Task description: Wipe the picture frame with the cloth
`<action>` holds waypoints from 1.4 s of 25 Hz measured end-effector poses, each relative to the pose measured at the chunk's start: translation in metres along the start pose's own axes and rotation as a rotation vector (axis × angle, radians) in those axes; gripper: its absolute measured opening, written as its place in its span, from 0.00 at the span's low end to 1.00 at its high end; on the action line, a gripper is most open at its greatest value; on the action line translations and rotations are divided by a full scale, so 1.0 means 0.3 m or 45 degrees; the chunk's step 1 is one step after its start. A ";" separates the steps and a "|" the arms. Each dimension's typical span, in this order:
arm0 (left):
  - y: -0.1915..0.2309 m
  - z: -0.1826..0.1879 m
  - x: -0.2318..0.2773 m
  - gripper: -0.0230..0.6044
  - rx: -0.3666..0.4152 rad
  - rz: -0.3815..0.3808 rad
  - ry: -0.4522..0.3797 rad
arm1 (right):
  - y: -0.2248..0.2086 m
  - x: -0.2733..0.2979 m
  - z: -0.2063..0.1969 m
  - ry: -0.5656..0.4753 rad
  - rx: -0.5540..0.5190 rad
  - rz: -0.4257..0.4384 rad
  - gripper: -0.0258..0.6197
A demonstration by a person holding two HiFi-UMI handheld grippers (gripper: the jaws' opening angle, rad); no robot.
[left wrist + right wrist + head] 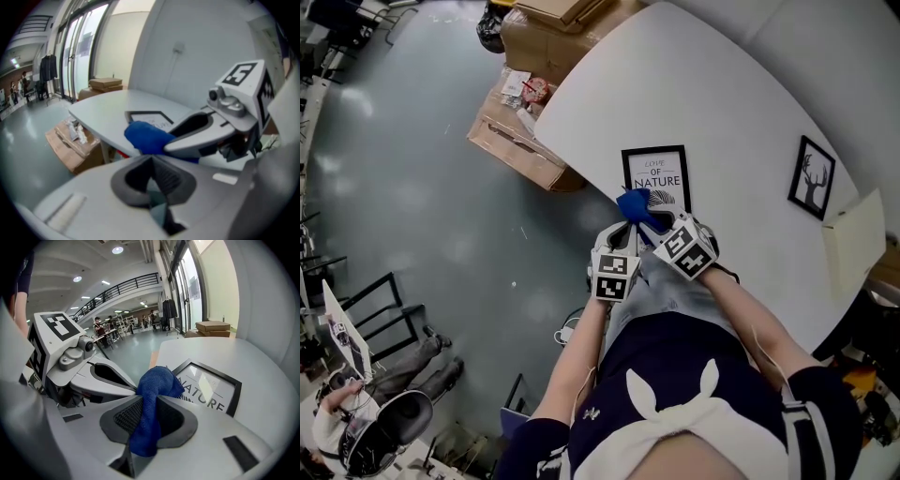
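Right claw [147,414]: pinching the blue cloth [157,380], which runs up between the jaws and bunches above the tips.
Left claw [152,177]: pressed together with nothing between the jaws, just beside the right claw.
Picture frame [655,174]: lies flat near the edge of the white bench [722,103]; black rim, print reading "NATURE".
Cloth and frame: the bunched end sits over the frame's near edge; whether it touches cannot be told.
Small frame [812,176]: black, well apart on the same bench.
Cardboard boxes [520,145]: on the floor [412,187] beside the bench.
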State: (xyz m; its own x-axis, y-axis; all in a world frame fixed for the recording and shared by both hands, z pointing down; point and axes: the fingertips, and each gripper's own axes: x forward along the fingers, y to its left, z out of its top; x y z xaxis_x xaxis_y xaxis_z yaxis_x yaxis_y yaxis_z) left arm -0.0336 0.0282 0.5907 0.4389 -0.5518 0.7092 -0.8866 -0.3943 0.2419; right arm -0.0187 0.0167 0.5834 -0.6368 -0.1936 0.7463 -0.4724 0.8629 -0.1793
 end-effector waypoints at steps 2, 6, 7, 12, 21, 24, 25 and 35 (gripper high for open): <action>-0.001 0.000 0.001 0.04 -0.007 -0.006 0.003 | -0.002 0.005 0.000 0.012 -0.026 -0.007 0.17; 0.001 -0.002 0.004 0.04 -0.009 -0.013 0.023 | -0.006 0.013 0.000 0.026 -0.053 -0.011 0.17; 0.002 -0.002 0.005 0.04 -0.006 -0.014 0.028 | -0.007 0.015 0.000 0.032 -0.055 -0.014 0.17; 0.001 -0.001 0.006 0.04 0.036 0.006 0.060 | -0.015 0.025 0.006 0.057 -0.068 -0.043 0.17; 0.000 0.000 0.008 0.04 0.024 0.006 0.075 | -0.038 0.034 0.019 0.061 -0.084 -0.054 0.17; -0.001 -0.001 0.008 0.04 0.031 0.002 0.077 | -0.053 0.040 0.031 0.057 -0.093 -0.063 0.17; 0.000 -0.001 0.009 0.04 0.031 0.002 0.078 | -0.060 0.042 0.036 0.056 -0.095 -0.067 0.17; 0.002 -0.001 0.009 0.04 0.020 0.016 0.085 | -0.120 0.066 0.083 0.068 -0.115 -0.101 0.17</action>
State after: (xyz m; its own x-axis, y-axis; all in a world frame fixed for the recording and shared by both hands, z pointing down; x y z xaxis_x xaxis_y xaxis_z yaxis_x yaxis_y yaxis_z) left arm -0.0330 0.0267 0.5929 0.4166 -0.5069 0.7547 -0.8893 -0.3995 0.2226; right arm -0.0295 -0.0300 0.5887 -0.5653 -0.2396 0.7893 -0.4616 0.8849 -0.0620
